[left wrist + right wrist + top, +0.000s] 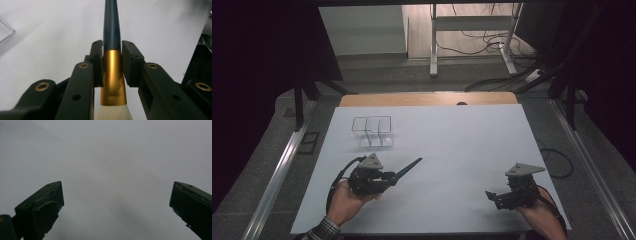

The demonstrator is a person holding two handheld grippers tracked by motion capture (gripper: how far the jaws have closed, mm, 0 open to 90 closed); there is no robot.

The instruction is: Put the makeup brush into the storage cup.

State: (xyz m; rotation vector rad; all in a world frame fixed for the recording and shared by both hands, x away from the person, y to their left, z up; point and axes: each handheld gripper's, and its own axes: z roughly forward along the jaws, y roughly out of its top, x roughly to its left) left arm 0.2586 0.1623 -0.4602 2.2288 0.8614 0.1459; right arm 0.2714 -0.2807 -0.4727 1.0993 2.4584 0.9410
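White tabletop (pixel 452 150), matte, bearing all items; wooden edge strip (pixel 427 98) along its far side.

High view. Left gripper (pixel 388 177), black, with grey three-cornered plate, held in the person's left hand (pixel 343 200) at the near left of the table; a checked sleeve cuff (pixel 324 231) shows at the bottom edge. A brush (pixel 408 168) with a dark blue handle projects from its jaws, pointing forward and to the right, tip raised slightly over the white surface. Clear plastic organizer (pixel 373 131), two compartments visible, stands on the table just beyond the left gripper, apart from it. Right gripper (pixel 492 196), black, same grey plate, held in the right hand (pixel 539 215) at the near right, well apart from the brush and the organizer, jaws pointing left. Beyond the table: grey floor, white desk legs (pixel 433 45), loose cables (pixel 492 40).

Left gripper view. The two jaws are clamped on the brush at its gold metal ferrule (pixel 113 75), both pads pressing where ferrule meets handle. Dark blue handle (pixel 111 25) runs straight away from the camera; pale bristles (pixel 113 113) sit behind the pads at the bottom edge. A corner of the clear organizer (pixel 5 31) shows at the far left.

Right gripper view. Jaws spread wide apart, nothing between them; the white tabletop (pixel 112 170) lies behind.
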